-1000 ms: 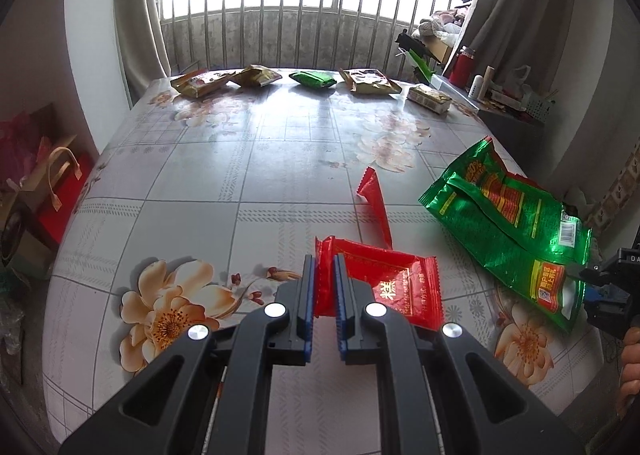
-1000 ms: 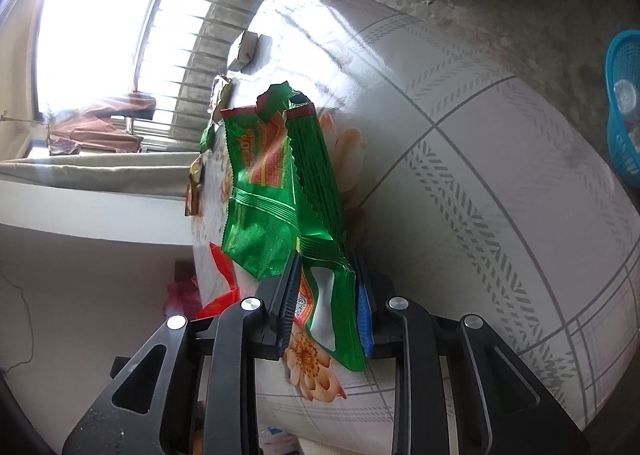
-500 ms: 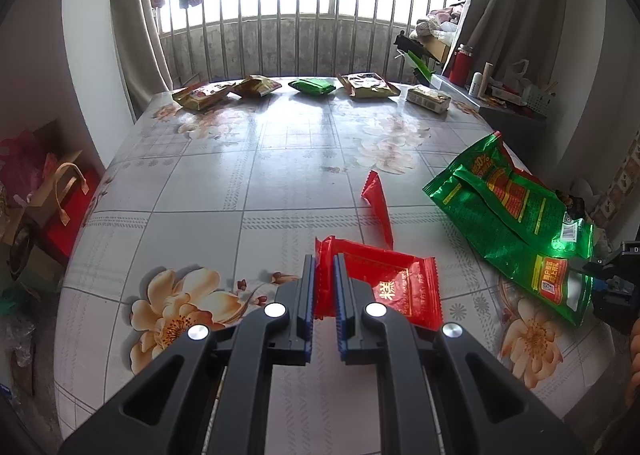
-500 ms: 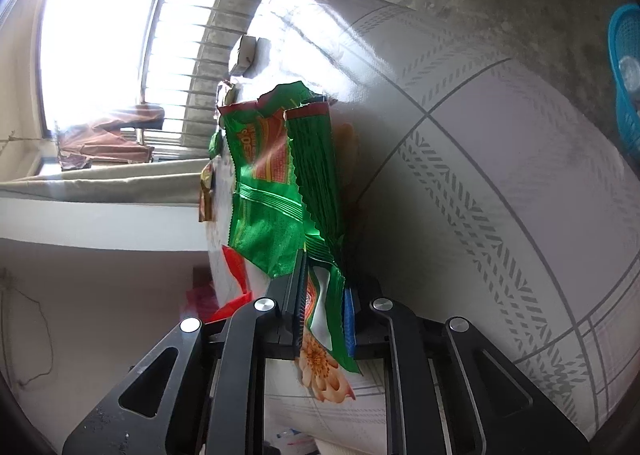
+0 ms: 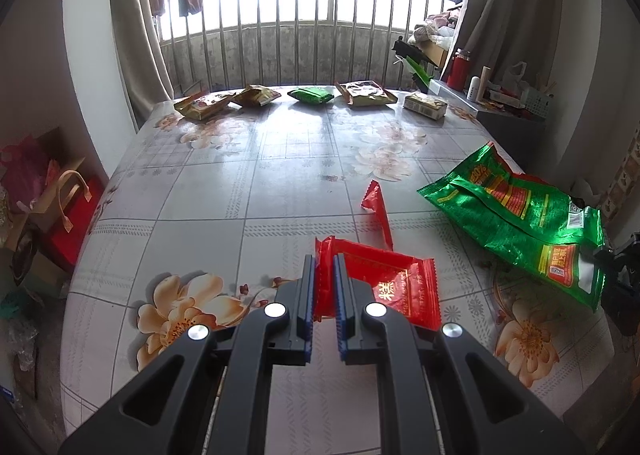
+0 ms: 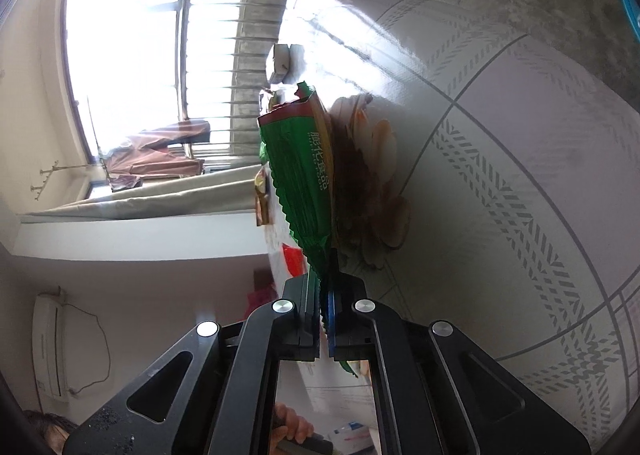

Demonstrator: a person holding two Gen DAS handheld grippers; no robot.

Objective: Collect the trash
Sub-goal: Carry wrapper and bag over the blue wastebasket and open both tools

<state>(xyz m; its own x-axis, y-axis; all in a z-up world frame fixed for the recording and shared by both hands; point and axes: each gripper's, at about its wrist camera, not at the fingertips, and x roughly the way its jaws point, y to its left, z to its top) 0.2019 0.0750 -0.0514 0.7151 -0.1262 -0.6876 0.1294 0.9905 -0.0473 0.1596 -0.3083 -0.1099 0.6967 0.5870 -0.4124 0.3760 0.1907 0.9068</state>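
My left gripper [image 5: 323,267] is shut on the left edge of a flat red wrapper [image 5: 384,287] that lies on the flowered table [image 5: 240,191]. A torn red strip [image 5: 378,215] lies just beyond it. My right gripper [image 6: 324,287] is shut on the near end of a large green snack bag [image 6: 304,171] and holds it lifted edge-on over the table's right side. The same green bag [image 5: 516,215] and the right gripper [image 5: 618,279] show at the right in the left wrist view.
A row of several snack packets, among them a green one [image 5: 311,95] and a small box [image 5: 424,105], lies along the table's far edge below a barred window. Gift bags [image 5: 52,207] stand on the floor left. A blue basket [image 6: 628,3] stands on the floor right.
My right gripper has closed tighter on the green bag and lifted and turned it so it hangs edge-on. My left gripper stays shut on the red wrapper, raised slightly.
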